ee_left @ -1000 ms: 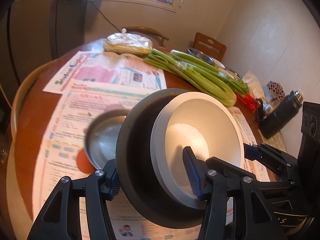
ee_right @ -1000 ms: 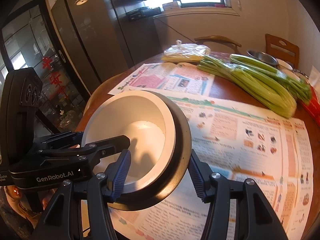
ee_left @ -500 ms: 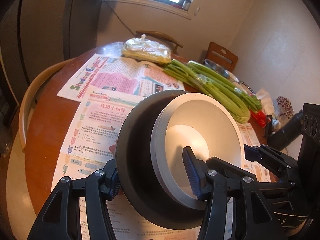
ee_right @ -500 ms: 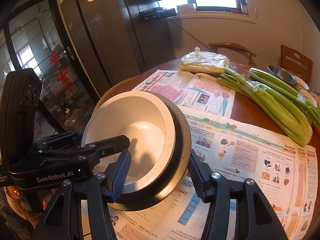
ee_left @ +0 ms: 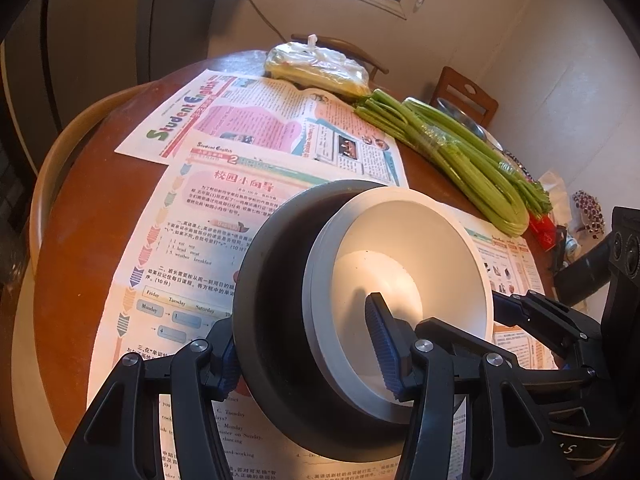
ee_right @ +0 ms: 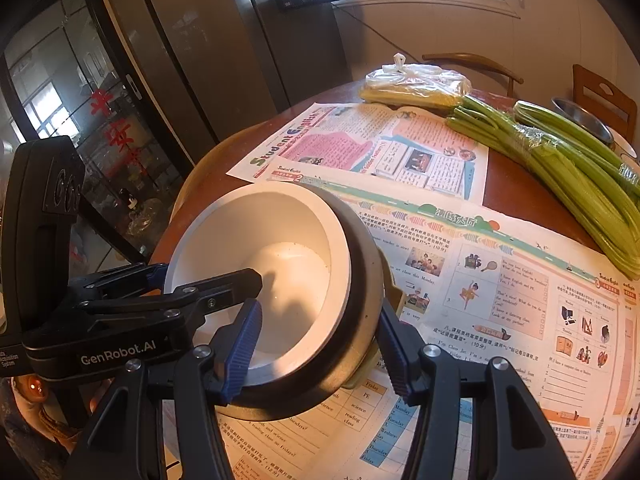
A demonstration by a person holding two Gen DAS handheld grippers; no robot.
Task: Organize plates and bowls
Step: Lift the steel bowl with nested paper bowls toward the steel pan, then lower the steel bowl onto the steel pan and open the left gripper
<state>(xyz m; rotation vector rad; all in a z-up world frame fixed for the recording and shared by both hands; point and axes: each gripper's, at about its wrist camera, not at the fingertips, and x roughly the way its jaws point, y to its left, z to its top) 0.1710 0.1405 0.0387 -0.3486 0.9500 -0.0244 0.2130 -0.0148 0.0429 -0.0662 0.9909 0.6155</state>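
- We hold a nested pair, the white bowl seated in the dark bowl, in the air above the newspaper on the round table.
- Both tongs clamp the doubled rim: the left gripper on one side, the right gripper on the opposite side, each with one finger inside the white bowl and one outside the dark one.
- We judge the pair rigid, fairly heavy and breakable (it looks like glazed ceramic, so slippery too); opposite rim points suit it best.
- Against a second ago, the small metal dish beneath has gone from view, and the celery and more of the paper show further from us.
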